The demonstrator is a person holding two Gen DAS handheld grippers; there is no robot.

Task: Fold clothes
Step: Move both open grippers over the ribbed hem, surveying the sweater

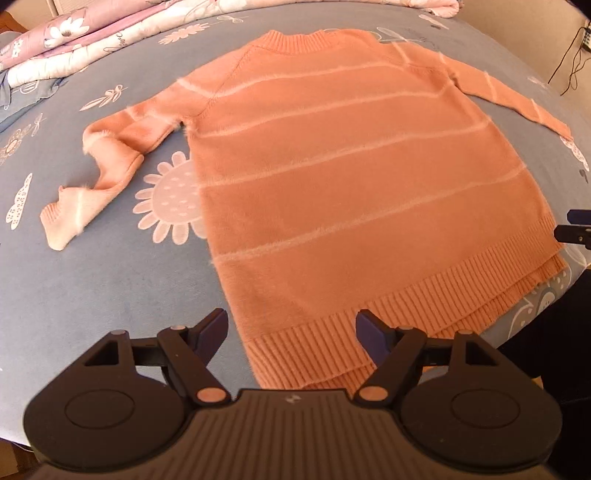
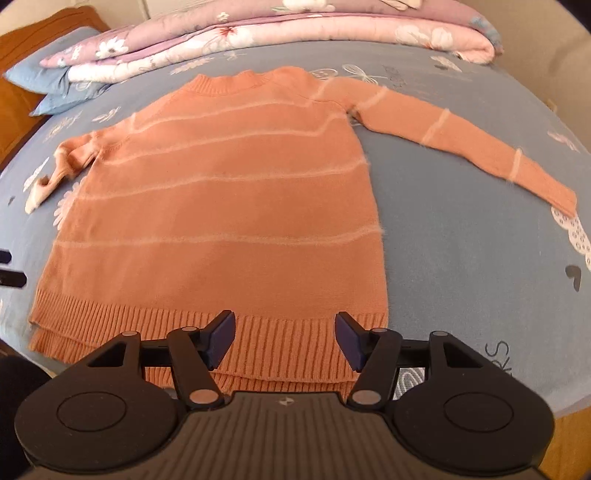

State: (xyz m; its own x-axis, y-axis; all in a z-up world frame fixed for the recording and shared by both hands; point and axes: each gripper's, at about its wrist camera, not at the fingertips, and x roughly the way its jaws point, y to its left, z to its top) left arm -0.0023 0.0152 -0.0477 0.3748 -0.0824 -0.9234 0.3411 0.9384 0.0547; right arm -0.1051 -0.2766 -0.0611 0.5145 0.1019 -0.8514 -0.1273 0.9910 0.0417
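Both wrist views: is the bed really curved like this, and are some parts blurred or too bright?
Left wrist view: fisheye bends the blue bedsheet into a dome; the orange sweater looks slightly soft, with no harsh glare. Right wrist view: same bulging; the folded quilt is brightly lit, and the corners go dark.

Orange knit sweater [image 1: 351, 177] with thin pale stripes, spread flat on the blue floral bed [image 1: 92, 295], collar toward the far edge, ribbed hem at the near edge. One sleeve [image 2: 461, 144] stretched straight out; the other sleeve [image 1: 107, 166] bent and crumpled.
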